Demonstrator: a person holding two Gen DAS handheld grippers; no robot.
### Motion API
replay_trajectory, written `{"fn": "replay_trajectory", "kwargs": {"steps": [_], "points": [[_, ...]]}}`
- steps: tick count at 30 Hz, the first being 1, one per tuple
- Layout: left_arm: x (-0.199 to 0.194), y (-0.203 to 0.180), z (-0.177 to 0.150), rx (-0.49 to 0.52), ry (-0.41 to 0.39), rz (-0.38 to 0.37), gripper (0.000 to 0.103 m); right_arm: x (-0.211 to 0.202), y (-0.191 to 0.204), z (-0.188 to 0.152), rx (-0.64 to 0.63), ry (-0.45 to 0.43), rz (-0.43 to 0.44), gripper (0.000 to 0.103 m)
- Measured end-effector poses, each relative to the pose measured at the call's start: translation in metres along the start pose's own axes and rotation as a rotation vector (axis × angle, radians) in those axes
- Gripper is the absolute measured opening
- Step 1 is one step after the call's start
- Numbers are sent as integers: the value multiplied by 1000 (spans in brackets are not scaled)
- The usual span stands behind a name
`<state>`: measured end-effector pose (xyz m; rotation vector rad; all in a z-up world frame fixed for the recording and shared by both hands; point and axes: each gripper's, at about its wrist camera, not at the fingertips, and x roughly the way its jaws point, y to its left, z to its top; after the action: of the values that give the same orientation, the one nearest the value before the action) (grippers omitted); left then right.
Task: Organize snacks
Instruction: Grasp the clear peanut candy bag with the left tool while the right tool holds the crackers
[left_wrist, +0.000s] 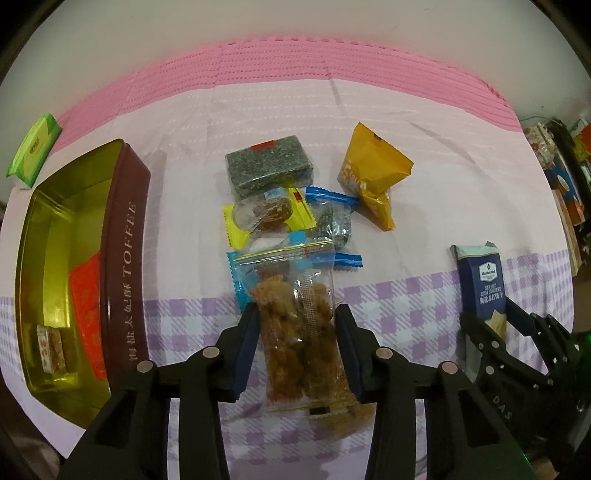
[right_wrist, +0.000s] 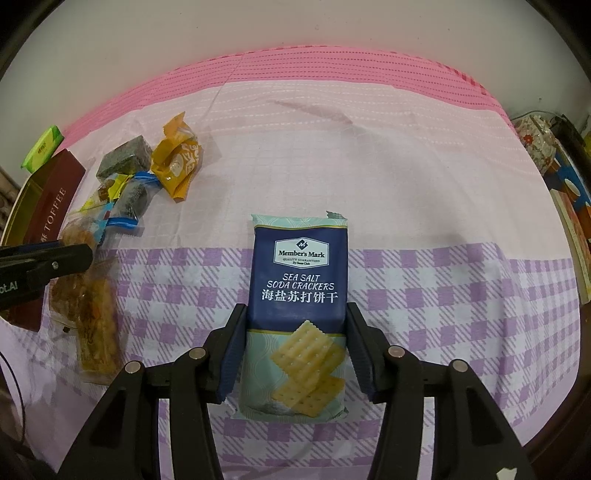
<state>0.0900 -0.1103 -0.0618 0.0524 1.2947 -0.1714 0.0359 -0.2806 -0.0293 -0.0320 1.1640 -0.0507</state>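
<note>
Clamping my left gripper (left_wrist: 297, 347) on the clear snack bag (left_wrist: 295, 321), I'm pinching crackers (right_wrist: 297, 314) with my right gripper (right_wrist: 295, 347), both bound for the tin (left_wrist: 122, 258).

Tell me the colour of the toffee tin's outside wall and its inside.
The toffee tin is dark maroon outside with pale lettering, shiny gold-green inside; the left wrist view shows it best.

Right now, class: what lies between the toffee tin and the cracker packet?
The left wrist view shows the clear snack bag in the left gripper, between toffee tin and cracker packet.
</note>
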Motion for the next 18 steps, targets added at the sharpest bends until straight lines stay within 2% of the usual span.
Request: {"fn": "replay_trajectory", "kwargs": {"steps": [18], "points": [[-30,18,-16,19,-19,-37,38,0,3,-1,-7,-3,-11,50]]}}
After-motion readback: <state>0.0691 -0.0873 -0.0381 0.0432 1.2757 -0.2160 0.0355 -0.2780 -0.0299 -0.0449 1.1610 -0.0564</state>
